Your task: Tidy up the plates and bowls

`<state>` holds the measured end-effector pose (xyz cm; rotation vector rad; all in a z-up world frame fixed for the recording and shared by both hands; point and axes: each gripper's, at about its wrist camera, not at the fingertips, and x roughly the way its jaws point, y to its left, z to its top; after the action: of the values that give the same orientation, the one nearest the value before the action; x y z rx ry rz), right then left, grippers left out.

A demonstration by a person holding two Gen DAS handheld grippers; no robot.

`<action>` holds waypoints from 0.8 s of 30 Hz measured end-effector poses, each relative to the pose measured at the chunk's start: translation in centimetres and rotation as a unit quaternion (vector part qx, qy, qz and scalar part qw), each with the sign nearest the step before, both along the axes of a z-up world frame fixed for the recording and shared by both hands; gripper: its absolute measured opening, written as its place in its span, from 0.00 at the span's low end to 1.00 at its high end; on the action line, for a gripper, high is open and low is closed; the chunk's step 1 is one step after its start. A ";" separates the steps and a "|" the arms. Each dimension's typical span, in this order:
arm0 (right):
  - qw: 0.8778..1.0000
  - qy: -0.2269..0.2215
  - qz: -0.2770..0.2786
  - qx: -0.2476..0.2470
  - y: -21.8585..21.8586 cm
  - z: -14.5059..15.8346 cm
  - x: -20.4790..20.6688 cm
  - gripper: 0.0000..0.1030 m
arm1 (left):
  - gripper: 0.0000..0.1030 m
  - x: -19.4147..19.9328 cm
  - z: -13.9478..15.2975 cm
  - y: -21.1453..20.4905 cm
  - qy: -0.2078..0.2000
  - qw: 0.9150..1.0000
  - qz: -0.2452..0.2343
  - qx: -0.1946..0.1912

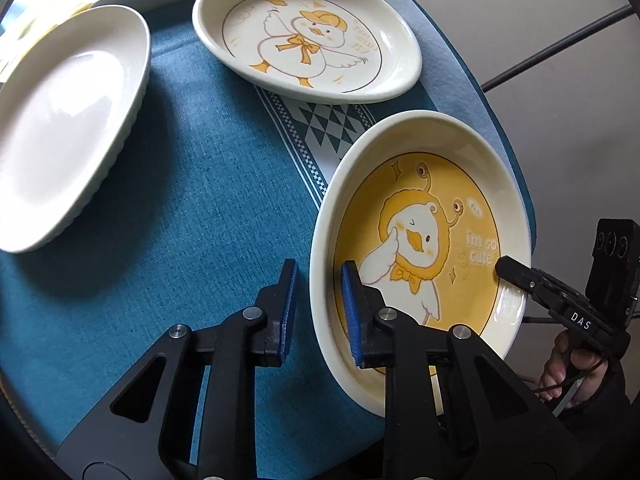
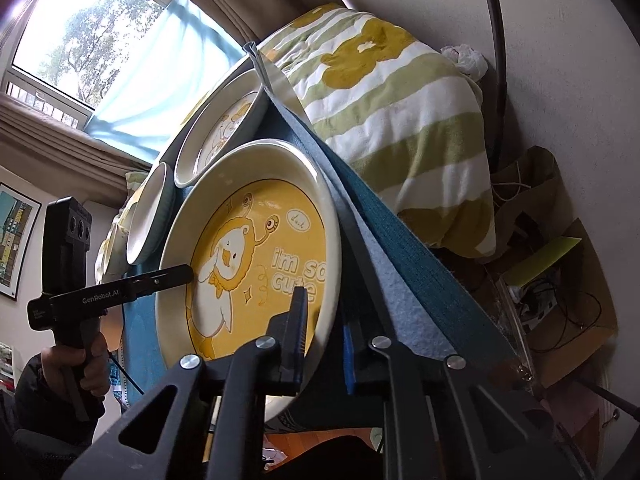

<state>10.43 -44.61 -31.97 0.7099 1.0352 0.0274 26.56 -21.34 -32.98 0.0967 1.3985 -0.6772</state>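
1. Landmark is the yellow plate [image 1: 420,248], the one with the duck and "i'm so cute". It sits on the blue cloth [image 1: 208,208] at the table's right edge, and looks tipped a bit, though the fisheye makes that hard to call.
2. Far left of it: a plain white plate [image 1: 68,136] with a ribbed outer wall, well apart from the yellow one.
3. Behind it, up the cloth: a white duck plate [image 1: 308,36], near but not touching. A patterned strip [image 1: 320,128] of the cloth shows between the two.
4. Left gripper [image 1: 318,304]: fingers straddle the yellow plate's left rim, one outside, one inside. There's a gap on both sides, so released, not pinching.
5. Right gripper [image 2: 324,340]: same deal on the opposite rim, one finger over the plate face, the other under the table edge side. Jaws apart; can't tell if either pad touches.
6. Right of the plate, off the table: striped green-and-white bedding [image 2: 400,120], then cardboard and cables [image 2: 560,280] piled on the floor.
7. Window [image 2: 80,40] far behind.
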 end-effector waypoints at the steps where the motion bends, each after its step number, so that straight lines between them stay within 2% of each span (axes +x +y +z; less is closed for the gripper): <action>1: 1.000 0.001 0.001 -0.002 0.0 0.0 0.1 0.14 | 0.18 -0.1 -0.2 0.0 -0.001 1.000 -0.002 0.000; 8: 1.000 0.009 0.014 -0.022 0.1 0.3 0.6 0.14 | 0.16 -0.1 0.0 -1.2 -0.010 1.000 -0.020 0.004; 16: 0.997 0.017 0.037 -0.070 0.6 0.8 1.2 0.14 | 0.16 -2.0 2.3 -1.8 -0.056 0.998 -0.035 0.013; 24: 0.993 -0.004 0.072 -0.094 2.4 3.1 2.2 0.14 | 0.16 -3.0 4.9 0.8 -0.079 0.997 0.003 -0.002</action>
<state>12.64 -42.22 -28.91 0.4632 1.0654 0.0568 23.53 -20.55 -28.05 0.1389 1.2453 -0.6530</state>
